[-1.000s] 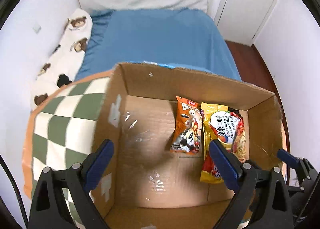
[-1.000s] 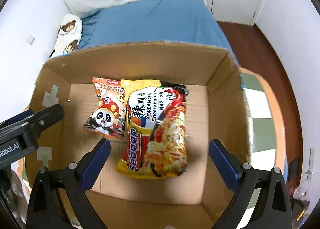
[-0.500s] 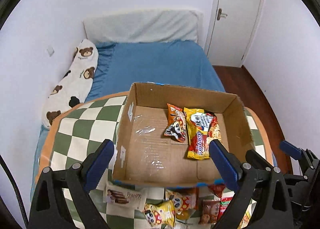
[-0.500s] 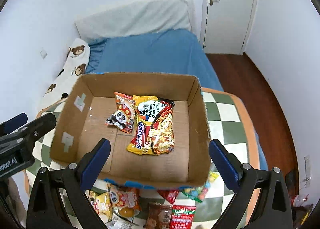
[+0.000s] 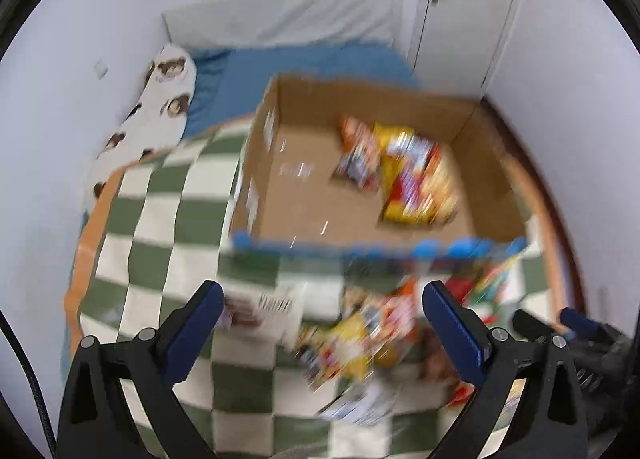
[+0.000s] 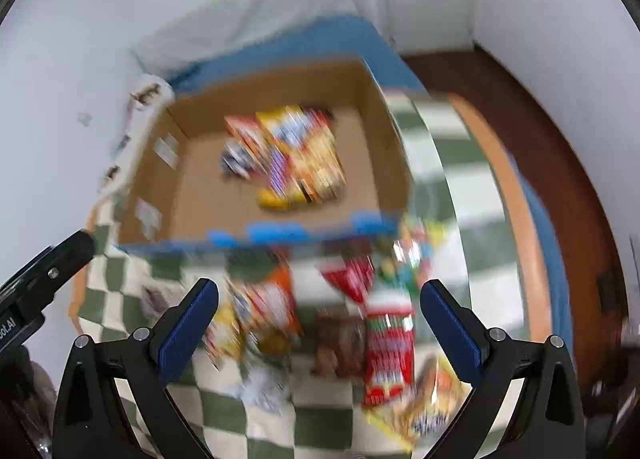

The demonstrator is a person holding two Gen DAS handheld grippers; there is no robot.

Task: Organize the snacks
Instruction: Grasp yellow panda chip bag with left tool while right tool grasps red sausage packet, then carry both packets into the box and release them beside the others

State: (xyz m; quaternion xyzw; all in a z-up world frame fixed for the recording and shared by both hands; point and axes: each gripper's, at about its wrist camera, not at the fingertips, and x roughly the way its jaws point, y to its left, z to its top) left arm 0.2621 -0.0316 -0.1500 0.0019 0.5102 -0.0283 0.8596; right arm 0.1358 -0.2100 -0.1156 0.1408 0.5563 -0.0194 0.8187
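On the checkered desk (image 5: 168,219): cardboard box (image 5: 488,163) holds two packets; loose snacks (image 6: 384,343) lie before it. Left claw (image 5: 320,319) and right claw (image 6: 320,315) both released, empty. Risk: heavy blur, so a grab could pinch two overlapping packets.

Box (image 5: 360,195) left half bare — 2 packets (image 5: 404,175) crowd its right.

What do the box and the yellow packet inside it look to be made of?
The box looks like plain brown cardboard with a matte finish: flat tan walls, folded corners and a blue strip along the near rim. The yellow packet looks like printed plastic film, probably glossy, though motion blur hides any sheen.
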